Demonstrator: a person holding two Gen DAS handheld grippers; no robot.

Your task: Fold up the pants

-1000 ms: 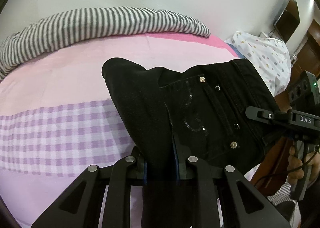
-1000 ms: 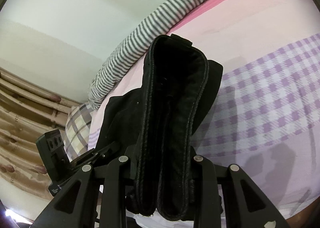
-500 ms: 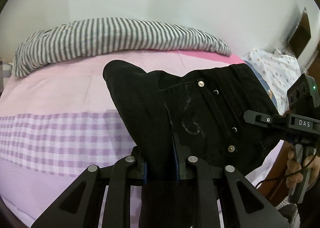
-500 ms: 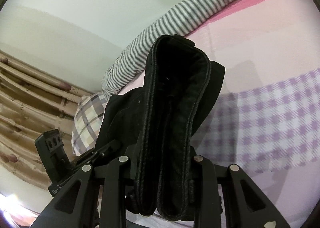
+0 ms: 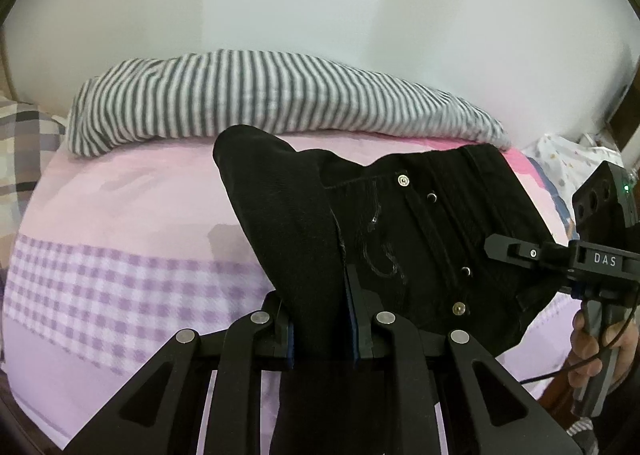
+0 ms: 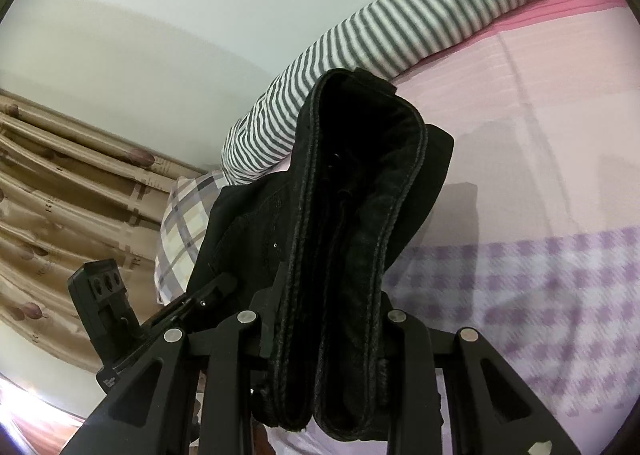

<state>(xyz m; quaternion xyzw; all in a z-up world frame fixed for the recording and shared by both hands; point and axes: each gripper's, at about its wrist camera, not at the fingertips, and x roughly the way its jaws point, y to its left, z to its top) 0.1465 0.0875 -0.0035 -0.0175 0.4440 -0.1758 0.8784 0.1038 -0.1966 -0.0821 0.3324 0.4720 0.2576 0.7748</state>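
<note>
Both grippers hold the black pants (image 5: 400, 239) up above the bed (image 5: 120, 195). The left gripper (image 5: 320, 319) has its two fingers pinched tight on a fold of the dark cloth, which rises between them toward the striped bolster (image 5: 260, 99) at the bed's far edge. The right gripper (image 6: 324, 319) is clamped on a thick bunch of stacked waistband layers. Off to the bed's left end sits a plaid pillow (image 6: 184, 223).
</note>
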